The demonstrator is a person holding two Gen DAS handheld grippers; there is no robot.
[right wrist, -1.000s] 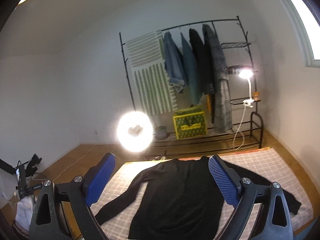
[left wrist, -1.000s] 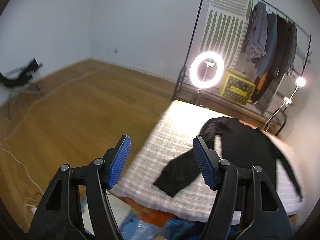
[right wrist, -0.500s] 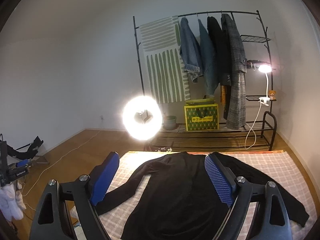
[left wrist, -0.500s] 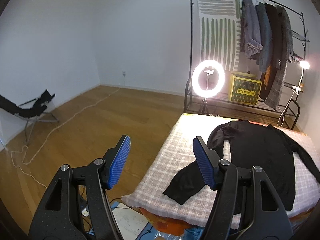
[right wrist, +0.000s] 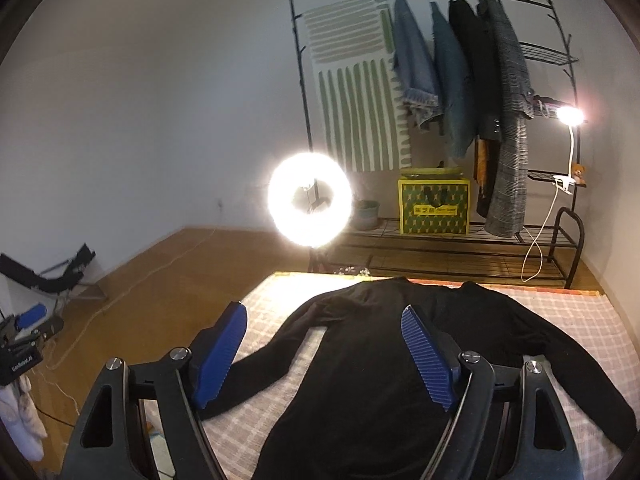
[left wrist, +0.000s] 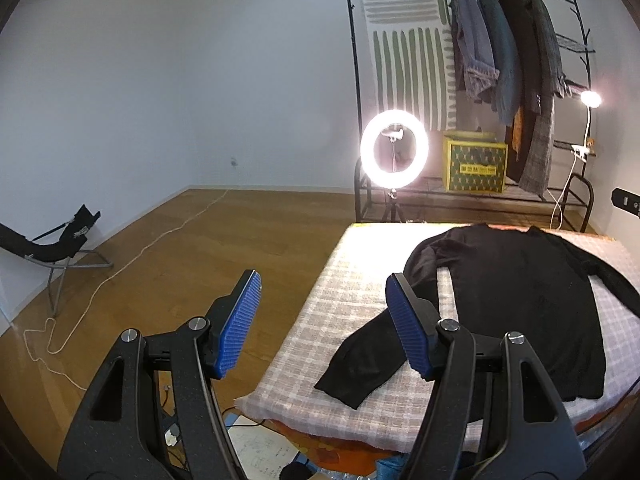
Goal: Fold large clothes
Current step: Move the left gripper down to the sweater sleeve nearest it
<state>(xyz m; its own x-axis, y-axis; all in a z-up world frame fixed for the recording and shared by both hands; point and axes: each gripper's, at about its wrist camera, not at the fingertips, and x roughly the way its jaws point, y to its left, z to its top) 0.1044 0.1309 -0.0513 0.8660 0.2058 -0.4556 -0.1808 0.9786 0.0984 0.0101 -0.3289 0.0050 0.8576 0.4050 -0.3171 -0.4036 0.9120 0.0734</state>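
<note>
A checked mattress fills the near floor, and a black long-sleeved top lies flat on it, sleeves spread, neck toward the clothes rack beyond. A lit ring light stands at the mattress's far edge. Above its near edge, the left gripper is spread and empty; the right gripper, closing, holds nothing.

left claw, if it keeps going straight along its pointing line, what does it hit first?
Likely the checked mat near its edge, beside the black sweater's sleeve. The left claw is open and empty; depth is unclear.
</note>
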